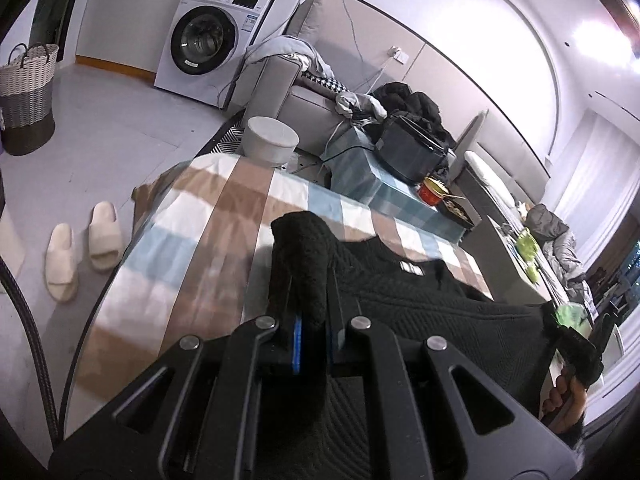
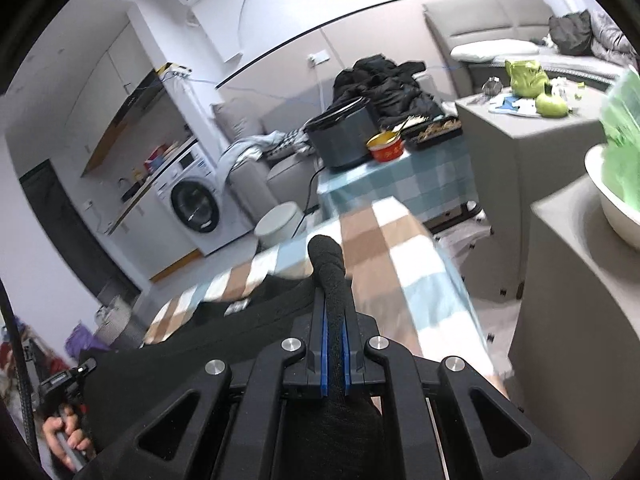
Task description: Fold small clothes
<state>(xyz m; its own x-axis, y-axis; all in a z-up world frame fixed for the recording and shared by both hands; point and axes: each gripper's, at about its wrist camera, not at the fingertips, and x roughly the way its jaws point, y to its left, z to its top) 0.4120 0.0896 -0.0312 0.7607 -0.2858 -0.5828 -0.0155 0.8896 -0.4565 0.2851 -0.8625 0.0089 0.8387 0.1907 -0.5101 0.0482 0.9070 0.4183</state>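
Observation:
A black knitted garment (image 1: pixel 420 296) with a small white label lies over the checked tablecloth (image 1: pixel 192 240). In the left wrist view my left gripper (image 1: pixel 310 280) is shut on a bunched edge of the black garment, and the fabric sticks up past the fingertips. In the right wrist view my right gripper (image 2: pixel 334 292) is shut on another edge of the same garment (image 2: pixel 224 344), with a roll of knit pinched between its blue pads. The cloth hangs stretched between both grippers above the table (image 2: pixel 400 264). A hand (image 2: pixel 66 436) holds the other gripper's handle at the lower left.
A second table with a teal checked cloth (image 1: pixel 384 184) carries a dark cooker (image 1: pixel 412 148) and a red bowl (image 1: pixel 434 192). A white stool (image 1: pixel 270 138), sofa, washing machine (image 1: pixel 208 40), laundry basket (image 1: pixel 26 96) and slippers (image 1: pixel 82 248) surround it. Grey cabinets (image 2: pixel 568 280) stand right.

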